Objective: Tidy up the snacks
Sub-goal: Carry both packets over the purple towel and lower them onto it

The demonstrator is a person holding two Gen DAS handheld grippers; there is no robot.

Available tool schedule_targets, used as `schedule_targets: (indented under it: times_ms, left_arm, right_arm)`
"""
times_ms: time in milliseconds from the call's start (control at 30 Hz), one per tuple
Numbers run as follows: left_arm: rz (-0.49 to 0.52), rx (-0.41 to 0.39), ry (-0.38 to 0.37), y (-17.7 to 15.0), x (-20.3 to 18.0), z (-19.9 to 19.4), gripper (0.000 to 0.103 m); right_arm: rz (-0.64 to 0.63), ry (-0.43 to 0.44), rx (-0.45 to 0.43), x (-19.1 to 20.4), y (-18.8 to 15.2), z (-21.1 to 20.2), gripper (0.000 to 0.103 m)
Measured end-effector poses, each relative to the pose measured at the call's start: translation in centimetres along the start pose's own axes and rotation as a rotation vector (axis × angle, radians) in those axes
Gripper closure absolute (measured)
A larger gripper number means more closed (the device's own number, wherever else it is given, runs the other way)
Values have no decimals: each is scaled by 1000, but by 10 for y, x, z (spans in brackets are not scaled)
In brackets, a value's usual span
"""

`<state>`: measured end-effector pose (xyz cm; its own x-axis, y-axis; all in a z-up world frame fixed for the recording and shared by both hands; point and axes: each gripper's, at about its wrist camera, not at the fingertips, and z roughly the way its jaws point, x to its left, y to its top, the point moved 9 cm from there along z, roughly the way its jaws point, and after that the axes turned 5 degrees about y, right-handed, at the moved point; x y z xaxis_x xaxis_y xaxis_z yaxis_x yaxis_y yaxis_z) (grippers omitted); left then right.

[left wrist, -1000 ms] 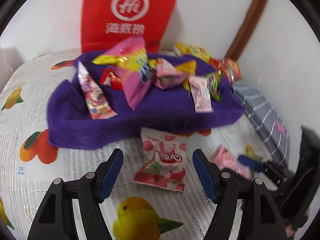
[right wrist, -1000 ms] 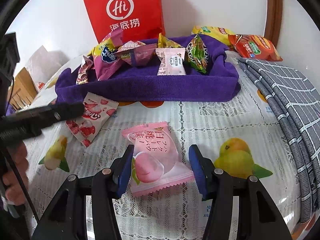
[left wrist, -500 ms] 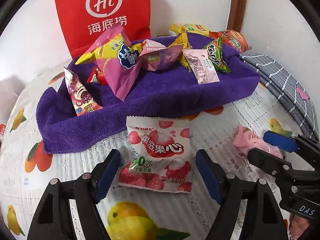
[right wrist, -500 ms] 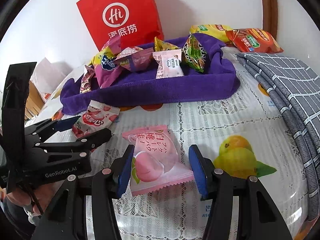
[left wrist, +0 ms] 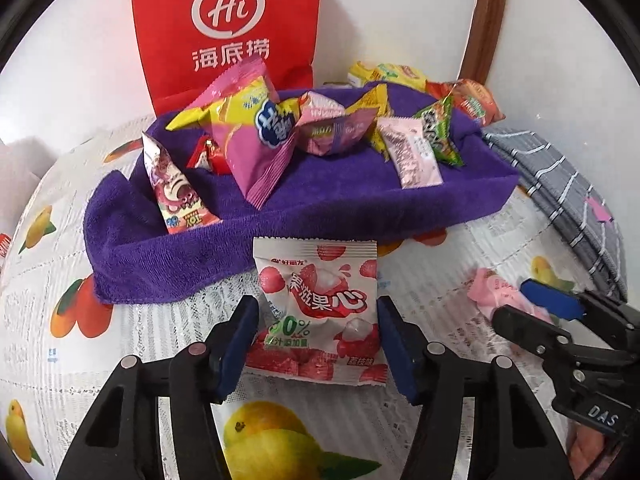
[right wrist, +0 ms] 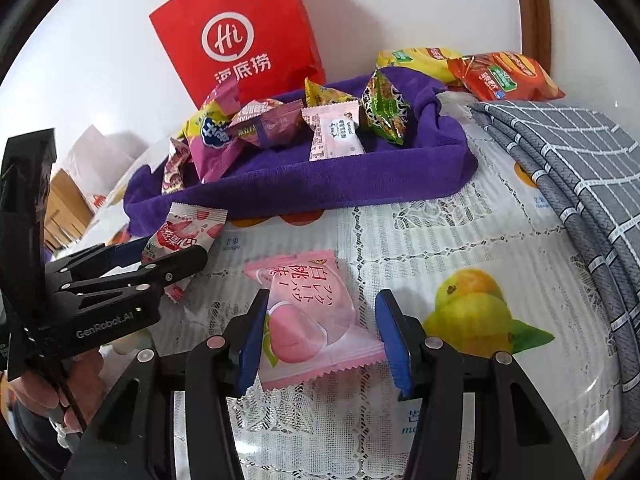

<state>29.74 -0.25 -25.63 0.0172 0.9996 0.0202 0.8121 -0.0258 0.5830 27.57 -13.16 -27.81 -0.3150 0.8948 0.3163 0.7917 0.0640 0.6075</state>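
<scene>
A purple towel [left wrist: 320, 208] holds several snack packets. A white and red lychee packet [left wrist: 320, 312] lies on the tablecloth just in front of it, between the open fingers of my left gripper [left wrist: 316, 344]; the packet also shows in the right wrist view [right wrist: 184, 236]. A pink peach packet [right wrist: 308, 316] lies between the open fingers of my right gripper [right wrist: 322, 336]; it also shows in the left wrist view [left wrist: 496, 292]. The towel shows in the right wrist view [right wrist: 320, 180]. Neither gripper squeezes its packet.
A red paper bag [left wrist: 228, 32] stands against the wall behind the towel. A yellow packet [right wrist: 416, 60] and an orange packet [right wrist: 500, 76] lie at the back right. A folded grey checked cloth [right wrist: 580, 160] lies on the right. The tablecloth [right wrist: 440, 240] has a fruit print.
My left gripper has moved forward so its fingers now flank the lychee packet. My right gripper stays around the peach packet.
</scene>
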Motion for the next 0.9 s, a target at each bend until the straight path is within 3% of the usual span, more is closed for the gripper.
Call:
schedule_targets:
  times_ms: [533, 900]
  left_arm:
    - [-100, -142, -138, 25, 10, -45, 46]
    - [-168, -188, -178, 32, 24, -59, 46]
  right_arm:
    - [-2, -25, -30, 6, 4, -13, 51]
    - [-35, -48, -136, 23, 48, -58, 51]
